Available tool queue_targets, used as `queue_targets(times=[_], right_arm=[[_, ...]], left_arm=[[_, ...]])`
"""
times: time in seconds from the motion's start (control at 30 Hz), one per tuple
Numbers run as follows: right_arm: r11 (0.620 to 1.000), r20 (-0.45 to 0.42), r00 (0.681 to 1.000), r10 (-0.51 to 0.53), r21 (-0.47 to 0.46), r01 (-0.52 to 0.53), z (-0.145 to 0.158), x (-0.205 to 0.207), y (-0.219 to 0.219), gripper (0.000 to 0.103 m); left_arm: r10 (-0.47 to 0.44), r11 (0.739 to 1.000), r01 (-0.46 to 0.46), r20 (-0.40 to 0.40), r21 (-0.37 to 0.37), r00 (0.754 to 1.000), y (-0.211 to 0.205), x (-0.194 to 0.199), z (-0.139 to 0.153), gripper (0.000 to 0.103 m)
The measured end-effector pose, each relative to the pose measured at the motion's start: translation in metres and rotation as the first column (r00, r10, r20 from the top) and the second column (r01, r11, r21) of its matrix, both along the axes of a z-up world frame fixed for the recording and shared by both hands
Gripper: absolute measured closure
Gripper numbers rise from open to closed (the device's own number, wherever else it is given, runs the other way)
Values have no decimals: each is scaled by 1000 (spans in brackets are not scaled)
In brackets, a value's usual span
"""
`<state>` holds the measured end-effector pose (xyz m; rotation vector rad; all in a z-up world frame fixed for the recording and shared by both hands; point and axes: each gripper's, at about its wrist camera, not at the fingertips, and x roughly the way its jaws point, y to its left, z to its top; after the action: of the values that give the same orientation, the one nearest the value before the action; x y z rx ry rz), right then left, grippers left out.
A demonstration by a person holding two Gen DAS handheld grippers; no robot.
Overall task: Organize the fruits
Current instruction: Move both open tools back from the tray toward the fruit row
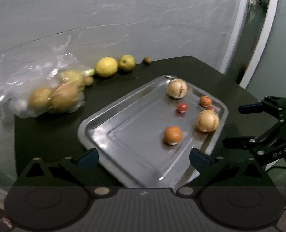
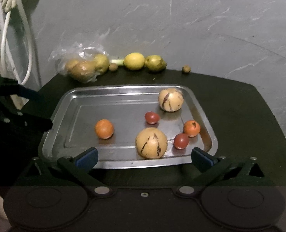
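Peeking rightward only: white cables [image 2: 6,29] (blurred)

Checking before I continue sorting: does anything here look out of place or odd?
Nothing spilled or damaged. The metal tray holds six fruits, but the lemon, a pear and the plastic bag of fruit lie outside it, along the wall.
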<state>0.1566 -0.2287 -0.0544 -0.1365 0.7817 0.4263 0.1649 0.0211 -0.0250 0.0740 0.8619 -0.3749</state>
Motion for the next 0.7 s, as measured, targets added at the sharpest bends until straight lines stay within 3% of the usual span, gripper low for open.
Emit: queue_targets(times=[0.17, 0.47, 0.7], right_arm=[[1000, -22, 999, 26, -12, -26, 0, 4, 4, 1], [998, -7, 998, 63, -10, -63, 7, 29, 6, 1], [997, 16, 997, 74, 31, -74, 10, 59, 1, 1]], left_arm=[[81, 997, -81, -21, 17, 996, 17, 2, -5, 1], [245, 969, -245, -19, 20, 969, 32, 19, -14, 1], [289, 957, -288, -5, 32, 957, 27, 39, -12, 1]])
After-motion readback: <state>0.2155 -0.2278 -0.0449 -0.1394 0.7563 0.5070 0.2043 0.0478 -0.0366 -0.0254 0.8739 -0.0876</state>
